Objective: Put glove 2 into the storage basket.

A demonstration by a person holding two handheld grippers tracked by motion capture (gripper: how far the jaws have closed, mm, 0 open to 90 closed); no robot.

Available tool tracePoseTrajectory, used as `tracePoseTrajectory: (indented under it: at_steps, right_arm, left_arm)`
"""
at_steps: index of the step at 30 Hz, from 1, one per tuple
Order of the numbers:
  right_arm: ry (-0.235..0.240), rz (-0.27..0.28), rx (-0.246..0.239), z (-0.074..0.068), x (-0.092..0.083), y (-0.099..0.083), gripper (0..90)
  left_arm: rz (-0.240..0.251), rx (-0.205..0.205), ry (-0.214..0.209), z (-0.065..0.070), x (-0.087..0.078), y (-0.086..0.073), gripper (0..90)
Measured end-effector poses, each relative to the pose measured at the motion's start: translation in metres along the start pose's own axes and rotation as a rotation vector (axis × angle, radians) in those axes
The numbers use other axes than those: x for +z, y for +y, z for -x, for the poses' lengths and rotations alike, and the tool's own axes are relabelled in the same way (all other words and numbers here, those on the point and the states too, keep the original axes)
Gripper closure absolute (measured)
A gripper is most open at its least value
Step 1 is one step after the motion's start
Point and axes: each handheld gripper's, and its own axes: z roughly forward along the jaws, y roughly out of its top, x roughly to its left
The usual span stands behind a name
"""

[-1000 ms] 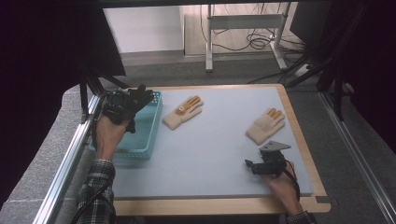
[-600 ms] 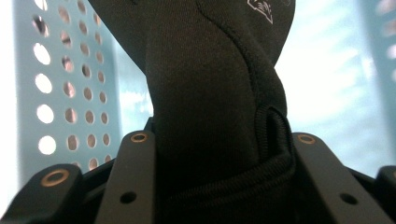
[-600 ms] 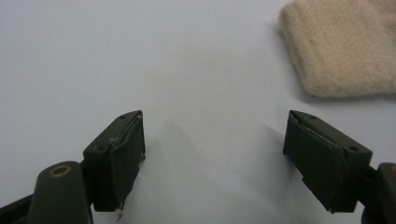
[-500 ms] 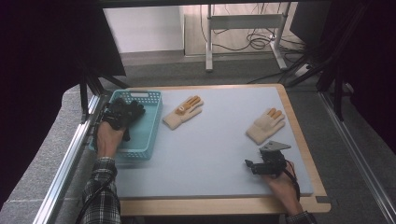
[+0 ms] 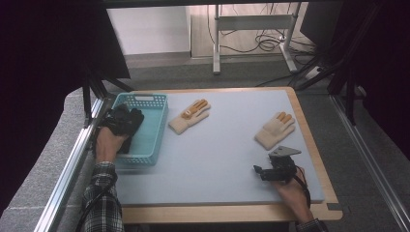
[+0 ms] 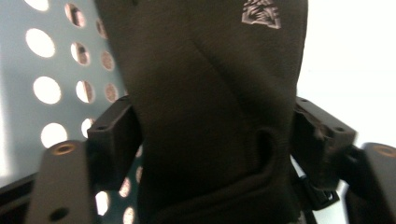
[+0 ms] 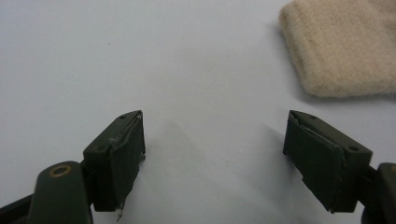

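A dark glove with a small grey logo hangs between the jaws of my left gripper. Those jaws have just been opening and now stand wide, one on each side of the glove, no longer pinching it. In the high view the left gripper is low inside the blue basket at the left, and the dark glove lies under it. My right gripper rests open on the blue mat with nothing between its jaws; it sits at the front right. Two beige gloves lie on the mat.
The nearer beige glove's cuff lies just ahead and right of my right gripper. The mat sits on a wood-edged table. A metal rail runs along the left side, close to the basket.
My left hand has sunk with the dark glove from above the basket's far end down into the basket. My right hand has not moved.
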Motion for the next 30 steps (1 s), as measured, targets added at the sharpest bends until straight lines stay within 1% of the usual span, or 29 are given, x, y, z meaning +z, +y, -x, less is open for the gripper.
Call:
tracePoseTrajectory:
  at_steps: [2,3,5,7,9,12,14,15,17,18,21,23,24,27,30]
  right_arm:
    - [0.000,-0.001,0.001,0.000,0.000,0.000,20.0]
    - [0.000,0.000,0.000,0.000,0.000,0.000,20.0]
    - [0.000,0.000,0.000,0.000,0.000,0.000,20.0]
    - [0.000,0.000,0.000,0.000,0.000,0.000,20.0]
    - [0.000,0.000,0.000,0.000,0.000,0.000,20.1]
    - [-0.001,0.000,0.000,0.000,0.000,0.000,20.1]
    - [0.000,-0.001,0.000,0.000,0.000,0.000,20.0]
    - [0.000,-0.001,0.001,0.000,0.000,0.000,20.1]
    - [-0.001,-0.001,0.001,0.000,0.000,0.000,20.0]
    - [-0.001,-0.001,0.001,0.000,0.000,0.000,20.1]
    - [-0.001,-0.001,0.000,0.000,0.000,0.000,20.0]
    - [-0.001,-0.002,0.001,0.000,0.000,0.000,20.0]
    - [-0.001,-0.002,0.000,0.000,0.000,0.000,20.1]
    - [-0.001,-0.002,0.001,0.000,0.000,0.000,20.0]
    - [-0.001,-0.002,0.000,0.000,0.000,0.000,20.0]
  left_arm:
    - [0.000,0.001,-0.021,0.000,-0.003,-0.001,14.0]
    - [0.004,0.002,-0.030,0.000,-0.006,-0.001,11.9]
    - [0.032,0.000,-0.053,-0.001,-0.012,-0.002,7.9]
    - [0.070,-0.013,-0.099,-0.003,-0.020,-0.003,7.4]
    - [0.109,-0.017,-0.129,-0.005,-0.029,-0.004,6.0]
    - [0.168,-0.005,-0.175,-0.003,-0.041,-0.006,5.1]
    - [0.206,0.017,-0.205,0.001,-0.048,-0.007,6.0]
    - [0.219,0.024,-0.212,0.003,-0.050,-0.008,6.9]
    - [0.254,0.049,-0.222,0.011,-0.058,-0.010,9.1]
    - [0.264,0.053,-0.225,0.014,-0.060,-0.010,11.2]
    - [0.311,0.092,-0.233,0.028,-0.071,-0.012,16.1]
    - [0.351,0.126,-0.258,0.040,-0.080,-0.014,18.8]
    - [0.363,0.139,-0.268,0.044,-0.083,-0.015,19.1]
    - [0.410,0.190,-0.307,0.062,-0.092,-0.019,18.3]
    - [0.453,0.242,-0.330,0.081,-0.100,-0.024,15.4]
